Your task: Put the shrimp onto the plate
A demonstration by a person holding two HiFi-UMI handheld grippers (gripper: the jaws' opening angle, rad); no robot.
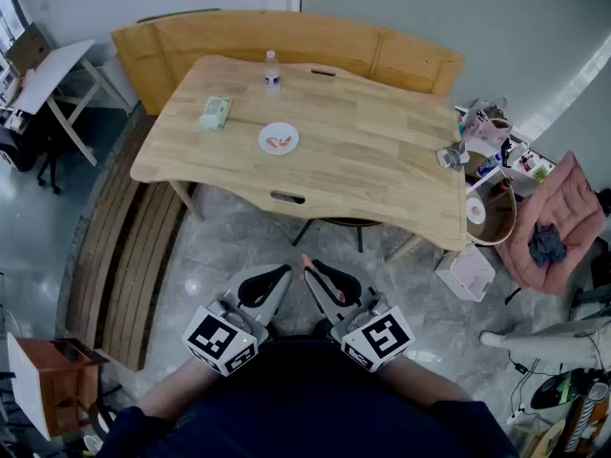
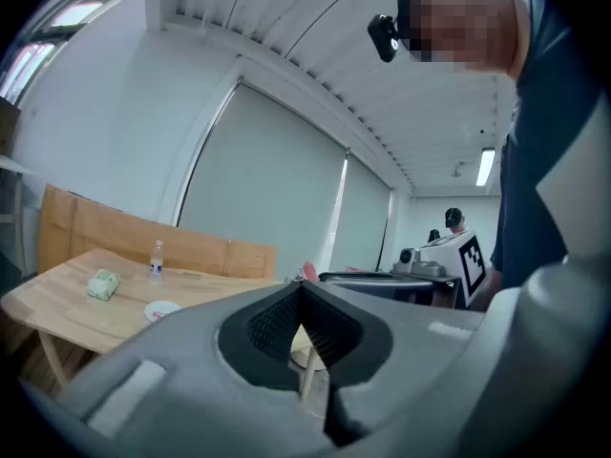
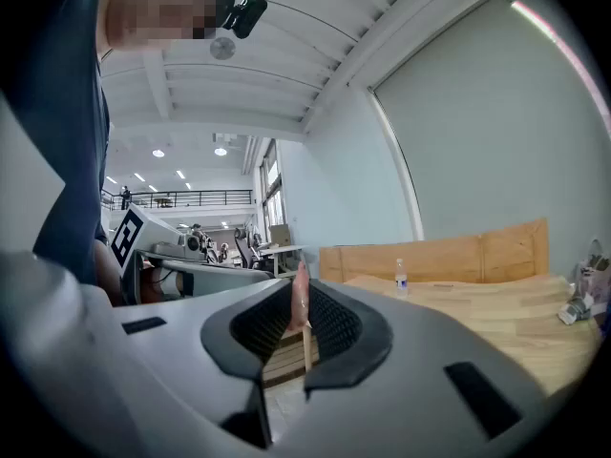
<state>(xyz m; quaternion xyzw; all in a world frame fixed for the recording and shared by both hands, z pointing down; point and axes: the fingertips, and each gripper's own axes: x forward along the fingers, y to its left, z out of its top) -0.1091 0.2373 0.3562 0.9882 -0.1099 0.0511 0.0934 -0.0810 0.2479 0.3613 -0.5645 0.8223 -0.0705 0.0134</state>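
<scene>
While the head view puts the plate point(image 1: 264, 133) toward the table's point(image 1: 382, 165) left edge, the left gripper view shows the left gripper point(image 2: 302, 289) closed on nothing, and the right gripper view the right gripper point(image 3: 298, 290) clamped on the shrimp point(image 3: 301, 301), probably light, soft, slippery, best pinched gently mid-body.

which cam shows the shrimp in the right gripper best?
Right gripper view. The shrimp is close up there, pinched upright between the jaws of the right gripper. The head view shows only its pink tip poking past those jaws. The left gripper view catches just a small pink bit off to the side.
</scene>
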